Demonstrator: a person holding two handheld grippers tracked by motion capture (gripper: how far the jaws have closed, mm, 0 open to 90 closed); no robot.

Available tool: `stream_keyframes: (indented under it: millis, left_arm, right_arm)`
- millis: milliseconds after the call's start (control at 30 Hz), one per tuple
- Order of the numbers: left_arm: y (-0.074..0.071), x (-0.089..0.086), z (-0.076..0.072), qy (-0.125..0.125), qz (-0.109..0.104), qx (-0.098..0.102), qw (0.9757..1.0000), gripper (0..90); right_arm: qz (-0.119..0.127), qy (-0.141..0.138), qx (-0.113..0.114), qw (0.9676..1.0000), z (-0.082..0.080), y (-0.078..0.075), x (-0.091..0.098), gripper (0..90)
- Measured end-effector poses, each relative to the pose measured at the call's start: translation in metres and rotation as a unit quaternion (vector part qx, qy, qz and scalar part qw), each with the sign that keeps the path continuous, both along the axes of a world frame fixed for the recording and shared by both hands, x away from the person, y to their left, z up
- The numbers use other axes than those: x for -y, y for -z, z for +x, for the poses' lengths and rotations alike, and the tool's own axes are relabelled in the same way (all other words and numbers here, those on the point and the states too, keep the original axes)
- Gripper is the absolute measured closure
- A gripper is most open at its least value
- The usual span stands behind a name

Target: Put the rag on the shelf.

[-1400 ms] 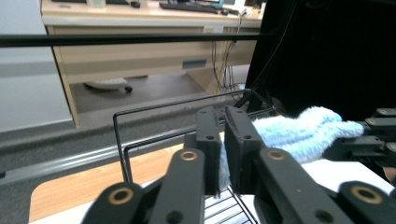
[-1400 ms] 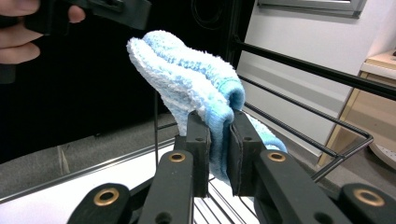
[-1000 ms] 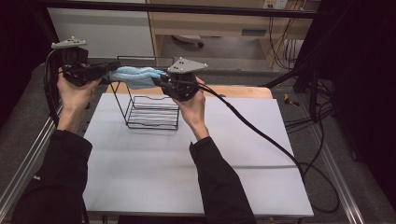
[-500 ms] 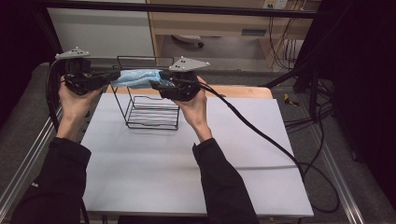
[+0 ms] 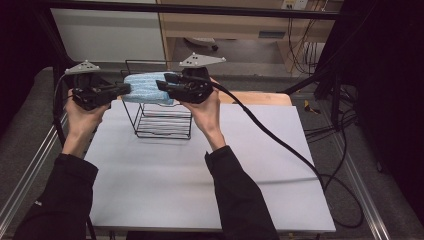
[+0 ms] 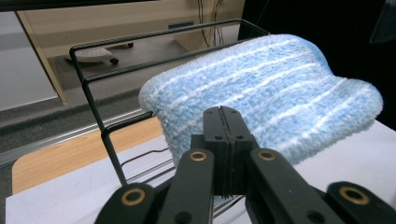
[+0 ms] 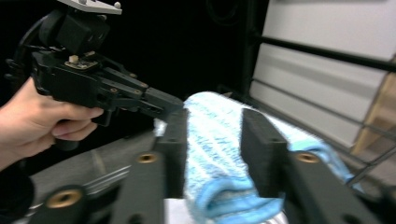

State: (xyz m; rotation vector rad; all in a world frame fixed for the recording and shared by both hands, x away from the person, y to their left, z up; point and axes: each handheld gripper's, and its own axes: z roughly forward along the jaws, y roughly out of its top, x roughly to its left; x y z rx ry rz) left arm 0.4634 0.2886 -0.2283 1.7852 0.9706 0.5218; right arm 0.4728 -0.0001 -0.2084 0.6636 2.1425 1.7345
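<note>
A fluffy blue towel with white stripes lies stretched across the top of a black wire rack at the back of the white table. My left gripper is at the towel's left end, its jaws pressed shut on the edge of the towel. My right gripper holds the other end. Its two jaws are partly closed with the folded towel squeezed between them. From the right gripper view, the left gripper touches the towel's far end.
The white table top spreads out in front of the rack. The rack's top bars rise behind the towel. A thick black cable trails from my right gripper over the table's right side. Wooden furniture stands beyond the table.
Both grippers have kept hold of the towel. The left hand has dropped a little, and the towel now lies flatter on the rack's top.
</note>
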Motion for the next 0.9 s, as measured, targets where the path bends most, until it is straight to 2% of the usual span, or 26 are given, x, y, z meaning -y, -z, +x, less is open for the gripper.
stream_keyframes:
  millis: [100,200,333,467,600,900]
  left_arm:
    - [0.001,-0.002,-0.005,0.004,0.002,0.005,1.0000,89.3]
    - [0.004,-0.003,-0.009,0.006,0.005,0.006,1.0000,89.3]
    - [0.007,-0.002,-0.010,0.007,0.016,0.007,0.9998,89.3]
    - [0.012,0.000,-0.009,0.007,0.021,0.003,0.9998,89.3]
    - [0.019,0.001,-0.005,0.004,0.024,-0.004,0.9997,89.3]
    - [0.031,0.005,0.004,-0.006,0.021,-0.009,0.9997,89.3]
  right_arm:
    - [-0.017,-0.010,-0.019,0.9996,0.001,0.006,-0.004,82.1]
    - [-0.049,-0.009,-0.023,0.9985,0.003,0.015,-0.010,89.7]
    - [-0.055,-0.007,-0.039,0.9977,0.007,0.026,-0.013,90.0]
    - [-0.059,0.000,-0.044,0.9973,0.009,0.034,-0.013,90.0]
    - [-0.067,0.005,-0.041,0.9969,0.011,0.040,-0.014,90.0]
    - [-0.060,0.025,-0.039,0.9972,0.018,0.053,-0.013,90.0]
